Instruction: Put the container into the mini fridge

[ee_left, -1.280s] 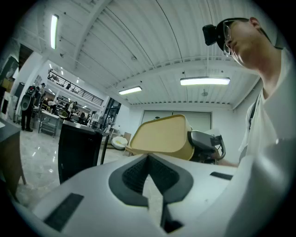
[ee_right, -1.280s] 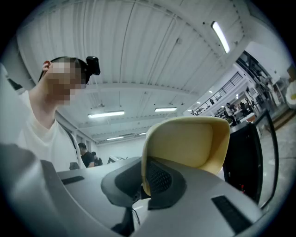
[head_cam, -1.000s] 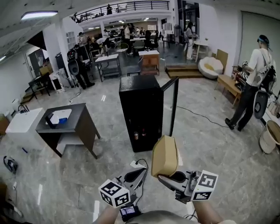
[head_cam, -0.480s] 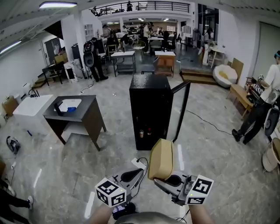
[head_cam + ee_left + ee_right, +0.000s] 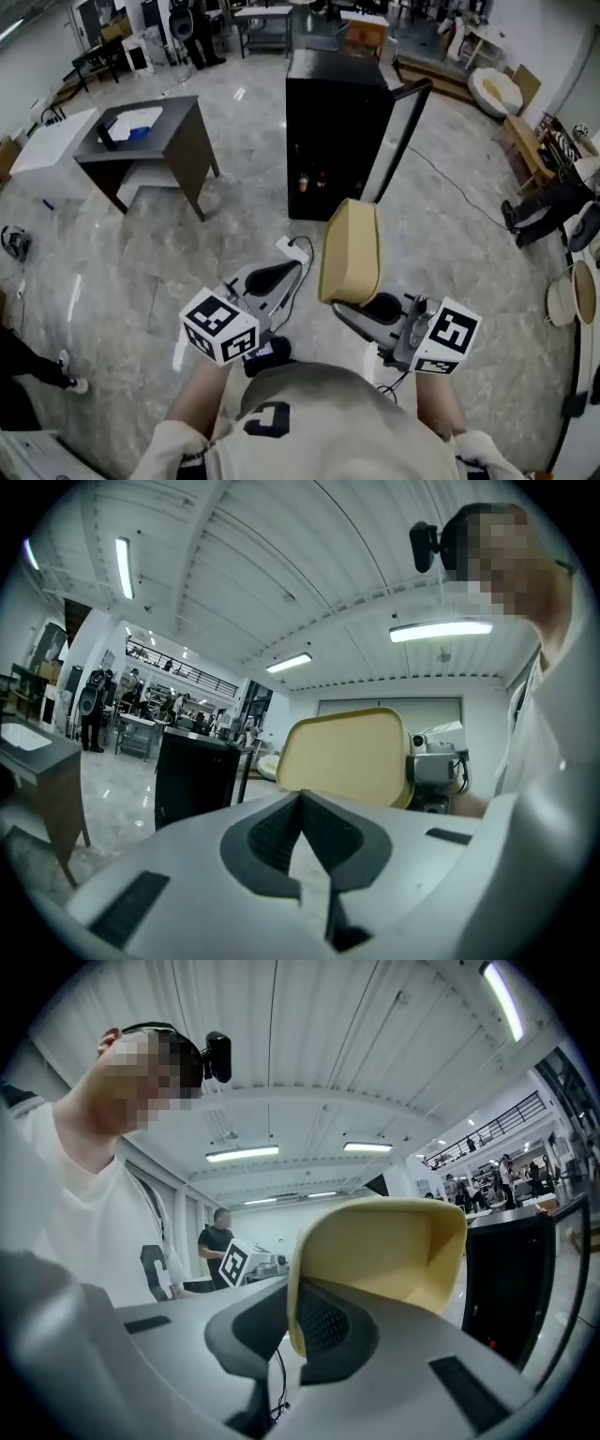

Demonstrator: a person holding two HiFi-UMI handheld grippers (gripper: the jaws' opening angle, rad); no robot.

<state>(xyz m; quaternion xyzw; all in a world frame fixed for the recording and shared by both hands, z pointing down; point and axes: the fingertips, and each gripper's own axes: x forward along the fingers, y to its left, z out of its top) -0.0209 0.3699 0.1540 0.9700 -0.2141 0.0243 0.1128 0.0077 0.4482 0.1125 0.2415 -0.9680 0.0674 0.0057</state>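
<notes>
A tan, open-topped container (image 5: 352, 251) stands on edge in front of me, and my right gripper (image 5: 356, 305) is shut on its lower rim. In the right gripper view the container's wall (image 5: 384, 1251) sits pinched between the pads of that gripper (image 5: 296, 1324). My left gripper (image 5: 284, 274) hangs just left of it, shut with nothing in it; its jaws (image 5: 300, 803) meet at the tips, with the container (image 5: 352, 757) beyond them. The black mini fridge (image 5: 333, 122) stands ahead on the floor with its door (image 5: 398, 141) swung open to the right. Small cans show low inside.
A grey table (image 5: 155, 127) and a white counter (image 5: 47, 141) stand to the left of the fridge. A power strip with cable (image 5: 292, 248) lies on the marble floor below the grippers. A person (image 5: 553, 197) and a round basket (image 5: 562, 300) are at the right.
The head view has tipped down and come closer to the fridge. Both grippers have moved forward with it, the container still held on edge in the right one.
</notes>
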